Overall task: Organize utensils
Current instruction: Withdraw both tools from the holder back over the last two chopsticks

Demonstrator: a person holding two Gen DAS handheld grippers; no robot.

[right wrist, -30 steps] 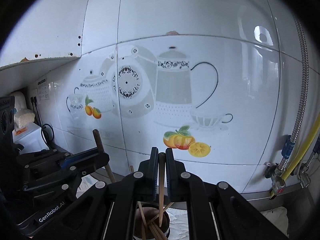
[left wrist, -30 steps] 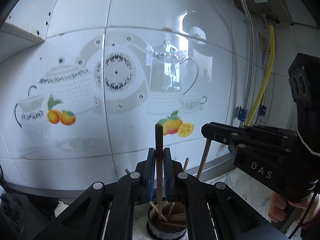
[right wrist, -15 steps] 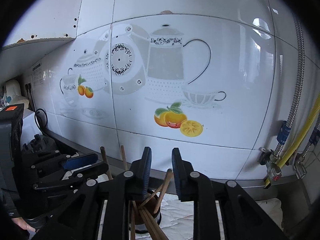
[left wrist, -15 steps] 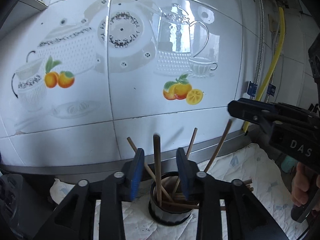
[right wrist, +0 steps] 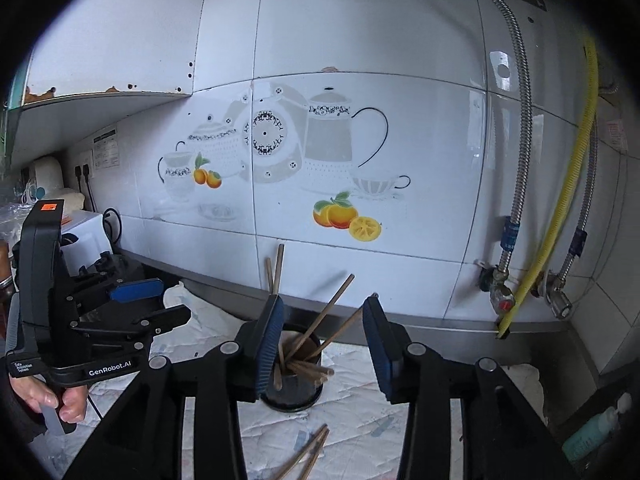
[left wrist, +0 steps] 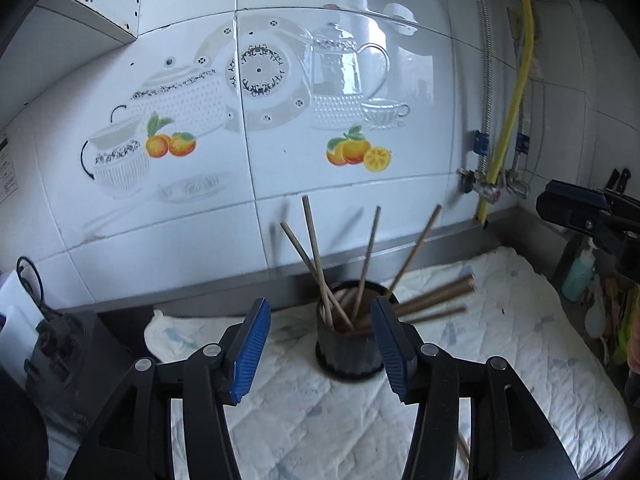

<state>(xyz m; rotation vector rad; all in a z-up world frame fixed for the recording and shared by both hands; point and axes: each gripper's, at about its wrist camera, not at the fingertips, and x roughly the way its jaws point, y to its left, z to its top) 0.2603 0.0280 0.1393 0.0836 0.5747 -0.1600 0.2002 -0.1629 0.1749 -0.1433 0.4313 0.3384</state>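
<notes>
A dark holder (left wrist: 349, 350) filled with leaning wooden chopsticks (left wrist: 316, 256) is seen at six o'clock on a white cloth (left wrist: 500, 344). Left gripper (left wrist: 320, 340) and right gripper (right wrist: 322, 350) have just been opening; nothing is held.

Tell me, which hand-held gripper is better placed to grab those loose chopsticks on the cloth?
Probably the right hand-held gripper. Its jaws, just opened, are empty, and loose chopsticks lie on the cloth just below it, nearer than the holder. The left one is empty too, but sits farther left.
</notes>
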